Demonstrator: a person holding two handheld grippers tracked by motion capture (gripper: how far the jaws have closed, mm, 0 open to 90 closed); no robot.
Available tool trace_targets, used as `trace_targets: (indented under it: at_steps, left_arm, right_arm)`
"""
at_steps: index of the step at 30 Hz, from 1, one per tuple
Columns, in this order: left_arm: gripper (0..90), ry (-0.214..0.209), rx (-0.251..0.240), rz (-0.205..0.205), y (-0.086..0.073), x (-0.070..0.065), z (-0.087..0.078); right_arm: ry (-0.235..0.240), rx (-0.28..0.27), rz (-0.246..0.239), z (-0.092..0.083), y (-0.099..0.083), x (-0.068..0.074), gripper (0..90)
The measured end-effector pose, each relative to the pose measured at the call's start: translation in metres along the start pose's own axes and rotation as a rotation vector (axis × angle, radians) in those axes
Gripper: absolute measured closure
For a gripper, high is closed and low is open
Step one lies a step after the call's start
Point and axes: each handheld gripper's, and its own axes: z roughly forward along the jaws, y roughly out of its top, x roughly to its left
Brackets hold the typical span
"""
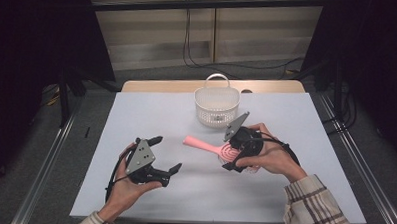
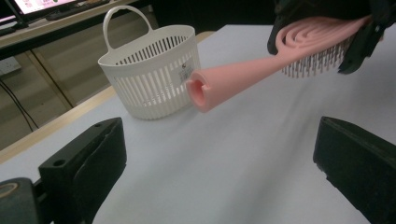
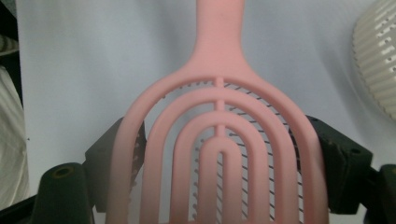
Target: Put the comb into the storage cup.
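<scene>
**A:** so where are we at with this one? Looks like the right gripper [image 1: 241, 152] has the brush [image 1: 210, 148] already?

**B:** yep. In the right gripper view the jaws sit on either side of the brush head [image 3: 219, 158], clamped across its width, bristles facing down. In the left gripper view you can see the brush [image 2: 261, 70] is off the table, handle sticking out level with its hollow end toward that camera. So I'd call the pickup done.

**A:** and the left gripper [image 1: 166, 156]?

**B:** jaws wide apart, nothing between them. It's hovering over the white mat [image 1: 136, 120] on the near-left side, pointed roughly at the handle but well apart from it.

**A:** so what's left? Drop it in the basket [image 1: 216, 106]?

**B:** that's my guess. The basket stands upright at the far edge of the mat, handle up, and I can't see anything in it from here apart from a label on its wall. The brush is just in front of it, near but not over the rim. So the carry and the release are still to do.

**A:** or a handoff to the left one first?

**B:** could be, since those open jaws face the handle. Can't tell from this. Either way I'd say roughly halfway: grabbed and lifted, not placed.
</scene>
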Motion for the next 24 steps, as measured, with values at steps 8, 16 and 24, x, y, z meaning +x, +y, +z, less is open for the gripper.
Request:
trace_targets:
  at_steps: [8, 16, 24]
  left_arm:
    - [2.9, 0.015, 0.039, 0.150, 0.005, -0.006, 0.007]
    - [4.4, 0.029, 0.091, 0.295, 0.020, -0.016, 0.021]
    - [6.2, 0.043, 0.135, 0.445, 0.026, -0.033, 0.038]
  right_arm:
    - [0.011, 0.026, -0.016, 0.006, 0.004, 0.003, 20.8]
    - [0.015, 0.040, -0.022, 0.009, 0.006, 0.003, 20.8]
    - [0.022, 0.051, -0.018, 0.009, 0.006, 0.003, 20.8]
